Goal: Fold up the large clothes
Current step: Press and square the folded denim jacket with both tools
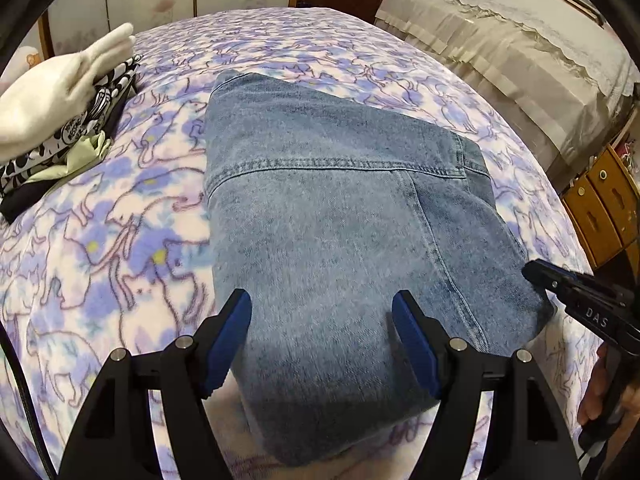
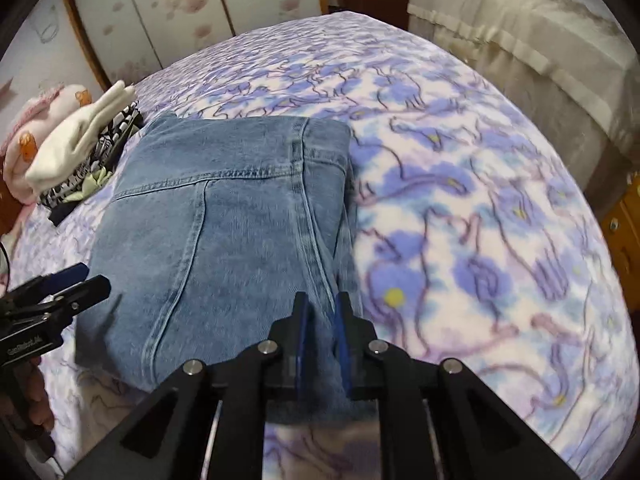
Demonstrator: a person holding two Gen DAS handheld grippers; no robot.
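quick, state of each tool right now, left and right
left tool: open over the folded jeans, pads not pressing on them.
right tool: closed on the near edge of the jeans.

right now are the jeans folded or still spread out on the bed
Folded. The jeans lie as a compact, layered rectangle on the blanket, stacked edges showing at the right side. The right gripper pinches the near edge.

Left claw (image 1: pixel 322 312) spread, right claw (image 2: pixel 320 312) pinched
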